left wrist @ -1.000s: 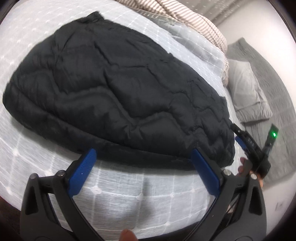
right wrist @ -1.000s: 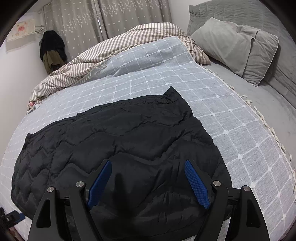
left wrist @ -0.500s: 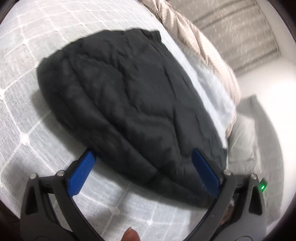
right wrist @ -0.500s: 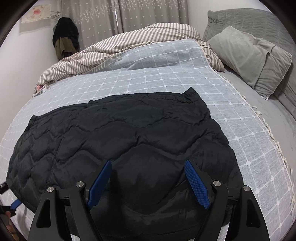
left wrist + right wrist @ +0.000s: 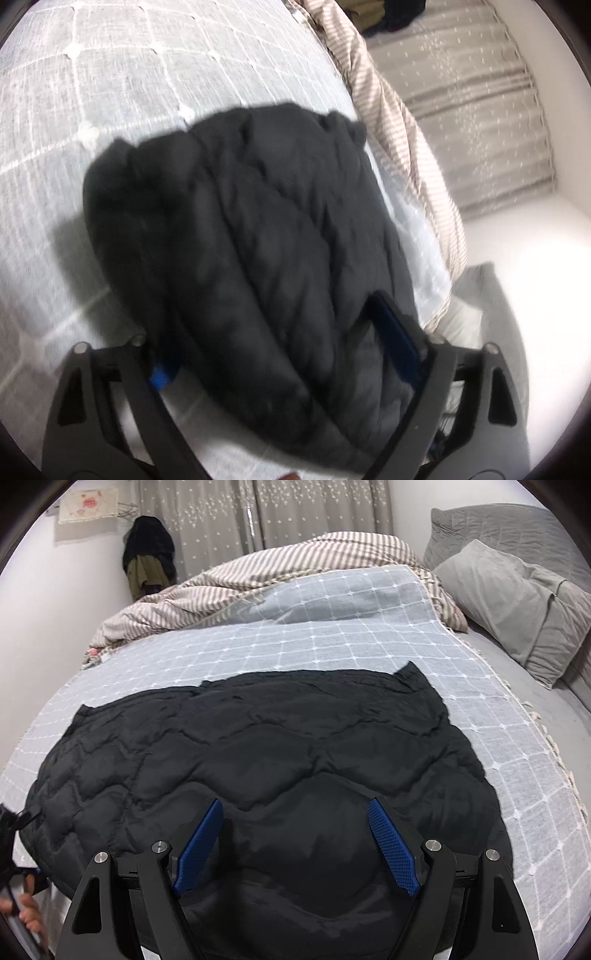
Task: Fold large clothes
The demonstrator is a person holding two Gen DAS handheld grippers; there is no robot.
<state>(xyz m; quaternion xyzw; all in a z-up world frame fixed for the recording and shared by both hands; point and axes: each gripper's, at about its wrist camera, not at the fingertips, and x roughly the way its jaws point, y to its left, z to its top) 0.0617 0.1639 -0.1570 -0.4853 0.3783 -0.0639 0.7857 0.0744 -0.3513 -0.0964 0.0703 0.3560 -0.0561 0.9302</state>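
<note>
A black quilted jacket (image 5: 280,746) lies flat on the grey checked bedspread (image 5: 332,635). In the left wrist view, which is blurred, the jacket's end (image 5: 251,236) bulges between the fingers of my left gripper (image 5: 273,325). Its jaws are closing around that edge; the left blue pad (image 5: 160,376) is mostly hidden behind the fabric, and I see no firm pinch. My right gripper (image 5: 295,845) hovers open over the jacket's near edge, its blue pads (image 5: 391,845) apart with smooth fabric below them.
A striped duvet (image 5: 258,572) is bunched at the far side of the bed. Grey pillows (image 5: 517,605) lie at the right. Curtains (image 5: 258,513) and hanging dark clothes (image 5: 147,557) are behind. A person's hand (image 5: 29,912) shows at the left edge.
The left gripper has rolled and dropped toward the jacket's end, which now fills the gap between its fingers. The right gripper has drifted slightly across the jacket and stays open.
</note>
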